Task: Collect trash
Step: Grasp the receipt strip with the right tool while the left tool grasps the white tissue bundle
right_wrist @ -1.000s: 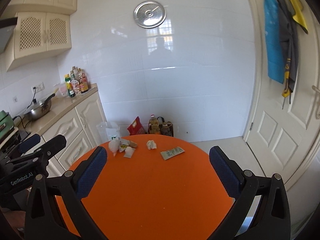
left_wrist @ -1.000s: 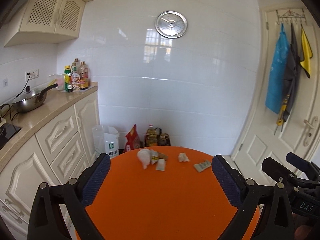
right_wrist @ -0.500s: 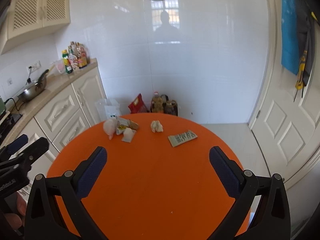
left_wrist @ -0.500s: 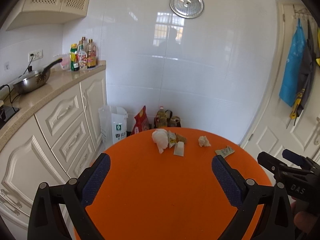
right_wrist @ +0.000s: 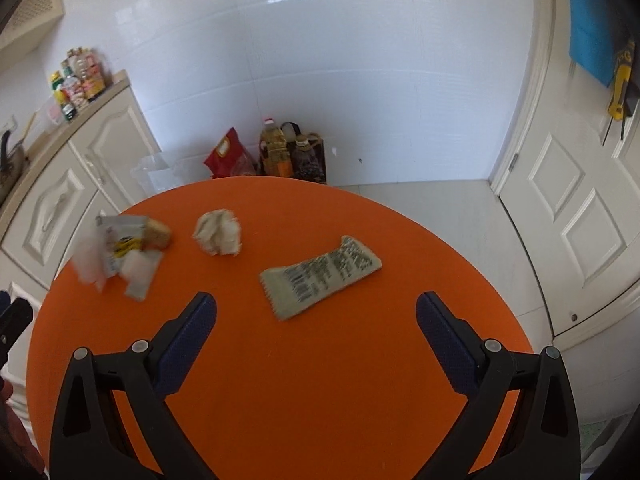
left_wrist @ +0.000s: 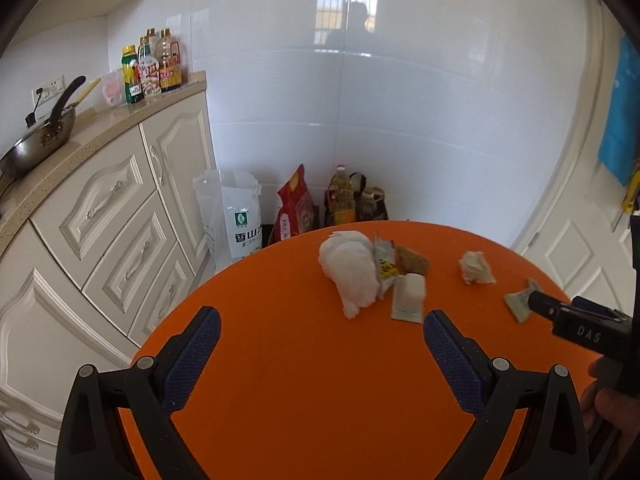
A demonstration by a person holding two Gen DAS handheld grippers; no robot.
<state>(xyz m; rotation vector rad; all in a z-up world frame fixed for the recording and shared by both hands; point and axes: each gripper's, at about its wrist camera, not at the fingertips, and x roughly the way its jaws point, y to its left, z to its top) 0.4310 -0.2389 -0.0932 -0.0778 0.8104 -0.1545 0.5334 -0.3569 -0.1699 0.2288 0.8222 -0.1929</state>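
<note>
On the orange table (right_wrist: 280,420), the flat printed wrapper (right_wrist: 320,276) lies just ahead of my spread, empty right gripper (right_wrist: 316,338), long axis slanting up-right; my left gripper (left_wrist: 320,354), also released, sits farther away

A home kitchen: cream cabinets (left_wrist: 120,216), a wok (left_wrist: 38,142) and sauce bottles (left_wrist: 154,66) on the counter (left_wrist: 92,130), white-tiled walls (left_wrist: 400,120).

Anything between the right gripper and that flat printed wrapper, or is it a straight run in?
Straight run: in the right wrist view only bare orange table lies between the open right gripper and the flat printed wrapper.
</note>
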